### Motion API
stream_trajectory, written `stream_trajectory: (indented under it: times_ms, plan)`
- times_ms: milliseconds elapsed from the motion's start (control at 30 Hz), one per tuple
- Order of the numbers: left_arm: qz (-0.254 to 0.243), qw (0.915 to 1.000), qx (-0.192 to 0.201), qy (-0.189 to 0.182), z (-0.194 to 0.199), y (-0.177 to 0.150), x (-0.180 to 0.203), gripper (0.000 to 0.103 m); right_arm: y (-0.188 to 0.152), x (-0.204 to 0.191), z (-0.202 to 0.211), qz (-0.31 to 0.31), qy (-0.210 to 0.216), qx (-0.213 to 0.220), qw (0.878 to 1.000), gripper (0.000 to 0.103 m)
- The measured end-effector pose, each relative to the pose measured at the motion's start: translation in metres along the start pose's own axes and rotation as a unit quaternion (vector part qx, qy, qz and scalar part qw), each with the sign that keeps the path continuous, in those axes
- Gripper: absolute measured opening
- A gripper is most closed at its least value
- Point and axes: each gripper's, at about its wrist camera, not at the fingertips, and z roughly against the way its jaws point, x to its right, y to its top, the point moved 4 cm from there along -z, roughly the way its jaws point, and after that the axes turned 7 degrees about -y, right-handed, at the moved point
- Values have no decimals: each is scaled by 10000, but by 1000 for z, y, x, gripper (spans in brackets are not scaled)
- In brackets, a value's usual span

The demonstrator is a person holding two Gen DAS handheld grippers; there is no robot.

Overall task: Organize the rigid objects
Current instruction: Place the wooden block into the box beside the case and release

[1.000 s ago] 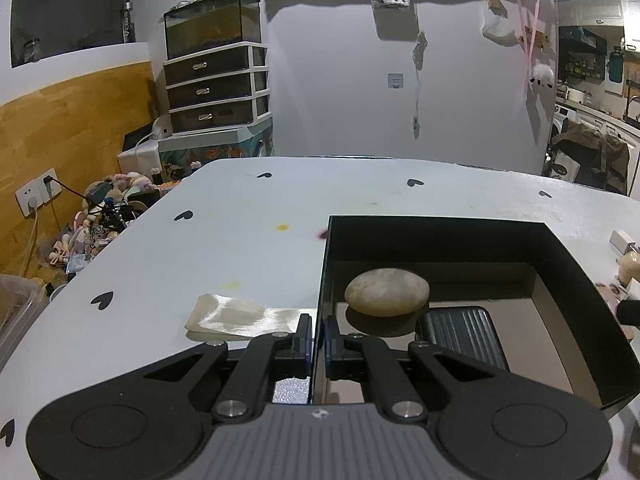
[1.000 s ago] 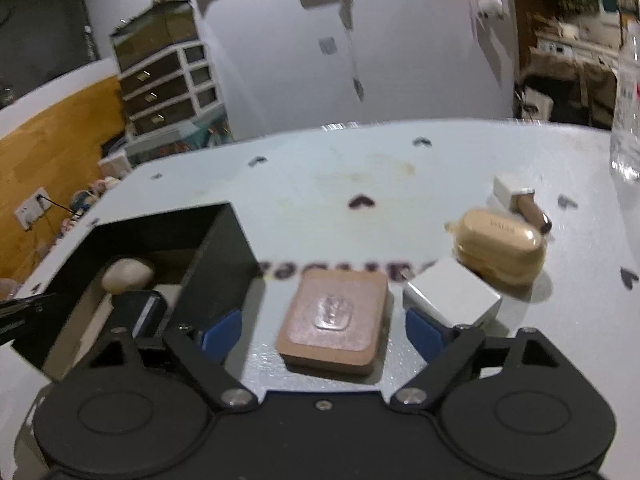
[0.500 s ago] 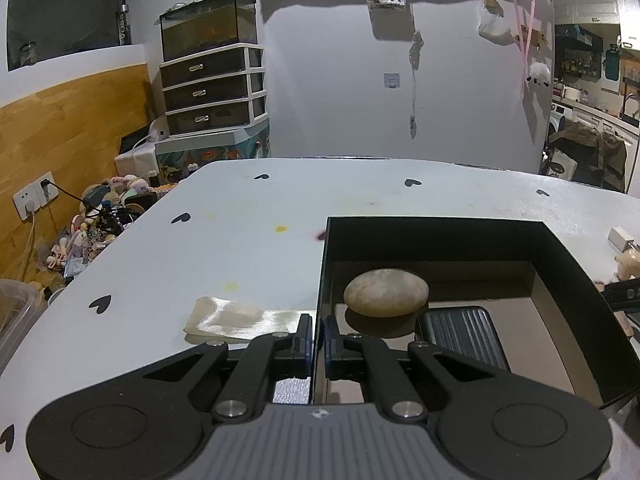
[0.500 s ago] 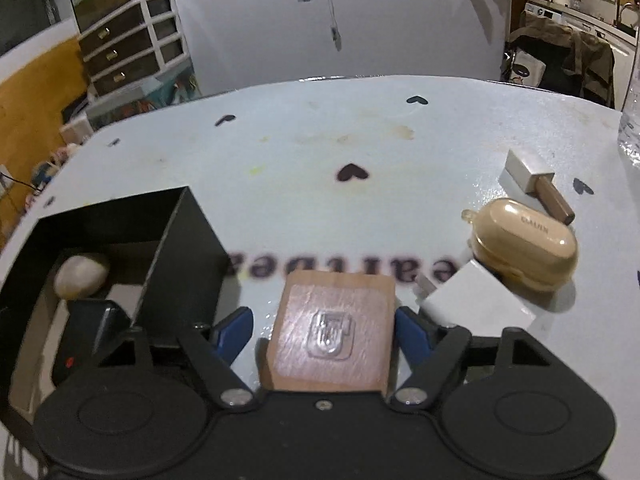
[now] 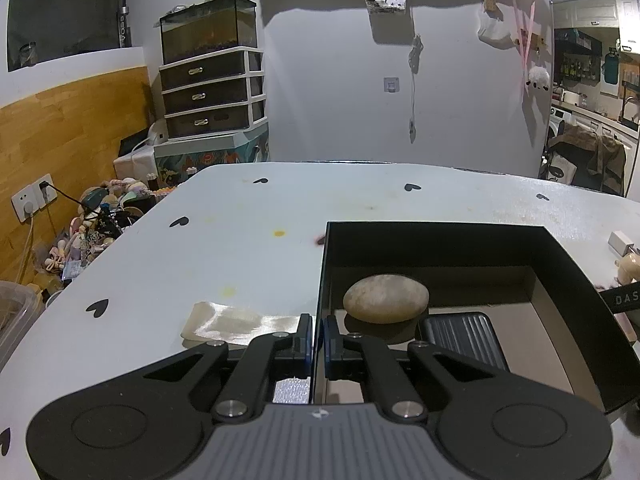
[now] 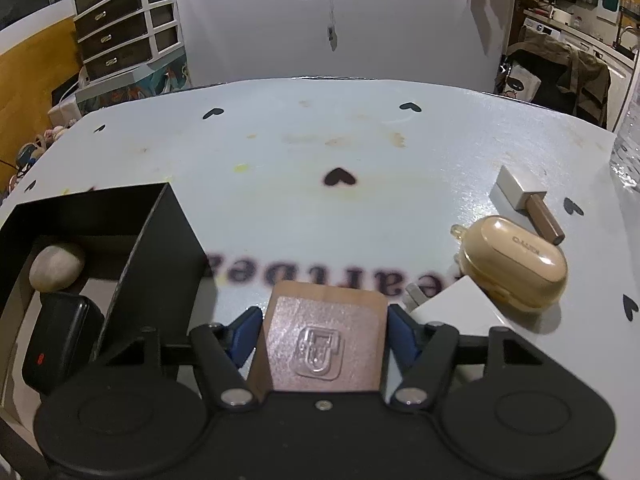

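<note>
Clamped on the left wall of a black box point(image 5: 440, 236): left gripper point(image 5: 316, 336), pads point(image 5: 306, 338) pressed together with the thin wall between them, one pad outside, one inside. Inside the box, a pale stone point(image 5: 386, 298) toward the far wall, with a dark ribbed case point(image 5: 464, 338) touching its near right side. Just outside the box to the left, a strip of cream ribbon point(image 5: 236, 324) flat on the white table point(image 5: 240, 240) printed with black hearts.

Seen from the right wrist: right gripper point(image 6: 324, 334) closed around a brown square block point(image 6: 324, 348) with a clear embossed emblem on top, blue pads point(image 6: 244, 334) touching both of its sides; whether lifted off the table or resting on it, cannot tell. Left of the block, the box with stone and case. Right of it, a white cube point(image 6: 456, 308), touching a gold earbud case point(image 6: 516, 264). Beyond those, a small white-and-brown stamp-like piece point(image 6: 524, 200) lying on its side. At the far right edge, part of a clear bottle point(image 6: 628, 148).
</note>
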Motion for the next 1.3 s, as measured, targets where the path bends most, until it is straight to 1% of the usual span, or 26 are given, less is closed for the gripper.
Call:
stream_trajectory:
  times_ms: [133, 367, 533, 633, 733, 833, 933, 1033, 1100, 1200, 1300]
  plan:
    - [0, 10000, -1, 0, 0, 0, 0, 5, 0, 3, 6, -99, 78, 104, 9999, 68]
    - [3, 10000, 14, -17, 0, 0, 0, 5, 16, 8, 47, -284, 431, 722, 9961, 67]
    - [19, 10000, 40, -38, 0, 1, 0, 5, 31, 6, 83, -329, 802, 1121, 9899, 67]
    - [20, 10000, 52, -55, 0, 1, 0, 5, 37, -2, 100, -241, 1160, 1166, 9861, 67]
    - [20, 10000, 65, -72, 0, 0, 0, 5, 40, -15, 108, -142, 1577, 955, 9828, 67]
    - [19, 9999, 80, -88, -1, 0, -1, 5, 43, -36, 104, -42, 1946, 572, 9792, 67]
    - [31, 9999, 91, -111, -1, 0, -3, 5, 43, -61, 97, 219, 2111, 223, 9770, 67]
    - [39, 9998, 97, -144, -1, 0, -3, 5, 41, -85, 81, 486, 1970, -325, 9786, 67]
    - [33, 9998, 104, -165, 0, 0, -4, 5, 37, -94, 68, 582, 1758, -722, 9801, 67]
    - [37, 9997, 126, -199, 1, -1, -5, 5, 34, -102, 57, 792, 1353, -916, 9834, 67]
    - [46, 9996, 144, -238, 0, -1, -5, 5, 32, -107, 55, 942, 1175, -919, 9843, 66]
